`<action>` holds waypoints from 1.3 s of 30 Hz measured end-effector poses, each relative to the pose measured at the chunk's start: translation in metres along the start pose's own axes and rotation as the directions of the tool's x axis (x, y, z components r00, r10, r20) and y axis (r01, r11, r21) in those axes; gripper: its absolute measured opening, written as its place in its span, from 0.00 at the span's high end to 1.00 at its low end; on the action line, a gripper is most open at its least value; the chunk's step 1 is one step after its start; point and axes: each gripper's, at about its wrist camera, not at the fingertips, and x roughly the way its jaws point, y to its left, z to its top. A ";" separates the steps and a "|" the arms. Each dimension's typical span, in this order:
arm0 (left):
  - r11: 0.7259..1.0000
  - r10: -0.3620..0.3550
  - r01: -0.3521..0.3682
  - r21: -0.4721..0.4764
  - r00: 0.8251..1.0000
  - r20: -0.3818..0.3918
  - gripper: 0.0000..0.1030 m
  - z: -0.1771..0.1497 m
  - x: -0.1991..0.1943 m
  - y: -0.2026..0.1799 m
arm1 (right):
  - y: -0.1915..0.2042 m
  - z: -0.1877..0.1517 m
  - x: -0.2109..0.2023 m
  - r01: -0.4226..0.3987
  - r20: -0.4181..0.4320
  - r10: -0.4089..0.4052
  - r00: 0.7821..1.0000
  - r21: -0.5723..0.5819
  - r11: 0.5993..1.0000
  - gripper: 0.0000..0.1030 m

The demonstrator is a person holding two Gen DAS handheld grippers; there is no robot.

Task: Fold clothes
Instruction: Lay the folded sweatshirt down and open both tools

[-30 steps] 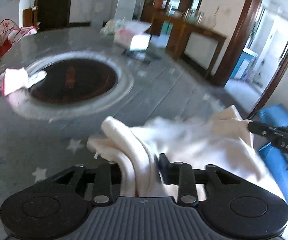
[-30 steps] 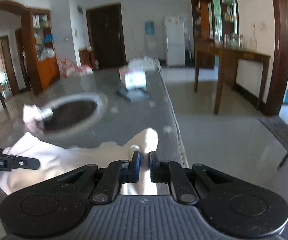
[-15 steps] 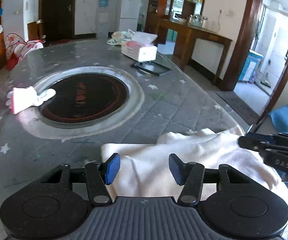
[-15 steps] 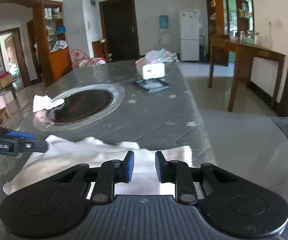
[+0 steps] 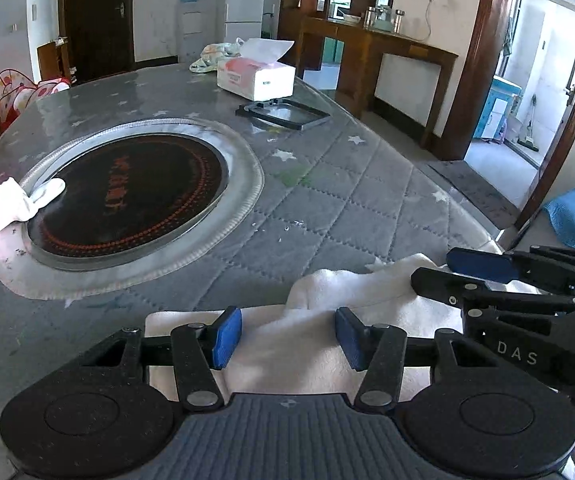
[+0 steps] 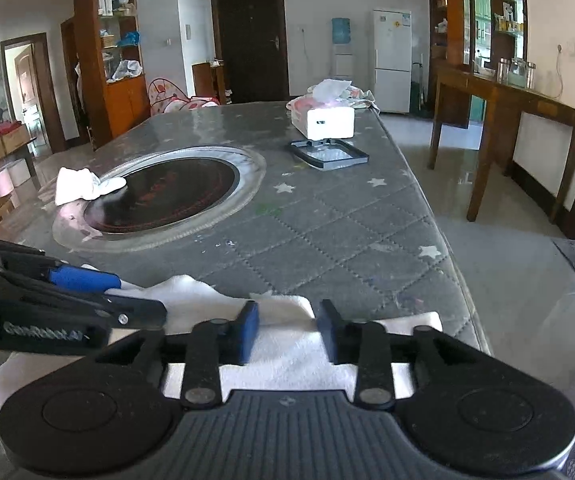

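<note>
Soft fleecy cream cloth garment (image 5: 327, 320), matt, slightly napped. Quilted grey table cover (image 5: 327, 208) under a glossy clear film, stitched diamonds, printed stars. Dark glossy glass-like round hob (image 5: 127, 196) set in a brushed metal ring (image 5: 247, 184), dull sheen. Small white cloth (image 5: 3, 208), soft, matt. Left gripper (image 5: 287, 334) and right gripper (image 6: 287, 328): matt black plastic, ribbed grey housing, blue rubbery pads (image 5: 227, 336). Tissue box (image 6: 323, 120): glossy plastic wrap, thin paper on top. Polished dark wood side table (image 6: 527, 104). Glossy floor tiles (image 6: 507, 240).
</note>
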 end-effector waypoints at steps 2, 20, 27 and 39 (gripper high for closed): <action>1.000 0.002 -0.002 0.007 1.000 0.001 0.45 0.000 0.000 -0.001 | 0.000 0.001 -0.004 -0.002 0.012 0.002 1.000 -0.003 1.000 0.64; 0.987 0.037 -0.050 0.156 0.996 0.086 0.36 -0.047 -0.069 -0.028 | 0.033 -0.041 -0.085 -0.065 0.028 0.068 0.997 -0.078 0.995 0.48; 0.987 0.068 -0.076 0.143 0.996 0.062 0.31 -0.070 -0.078 -0.032 | 0.040 -0.058 -0.100 -0.059 0.021 0.060 0.998 -0.053 0.997 0.47; 0.989 0.100 -0.105 0.101 0.993 0.061 0.11 -0.084 -0.098 -0.031 | 0.038 -0.073 -0.116 -0.020 0.026 0.020 0.999 -0.012 1.000 0.27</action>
